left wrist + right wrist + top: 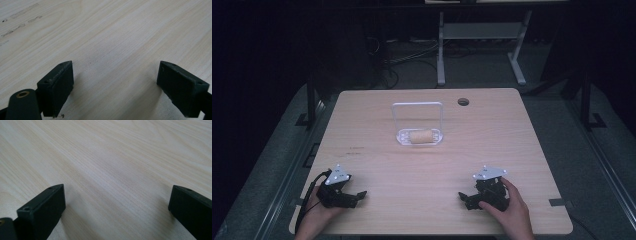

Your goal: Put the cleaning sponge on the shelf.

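On the bench [377, 150], a clear tray [420, 136] holds a tan roll [422, 135] lying crosswise, long axis left to right, at mid-bench. It sits well beyond both tools, between them: the left hand-held gripper [353, 195] and right hand-held gripper [467, 197] rest at the near edge, jaws spread, holding nothing.

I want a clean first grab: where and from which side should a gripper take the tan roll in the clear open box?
Probably across the tan roll's round middle, coming down from above. It lies on its side in the clear box's shallow base, and the raised lid stands behind it, blocking the far side.
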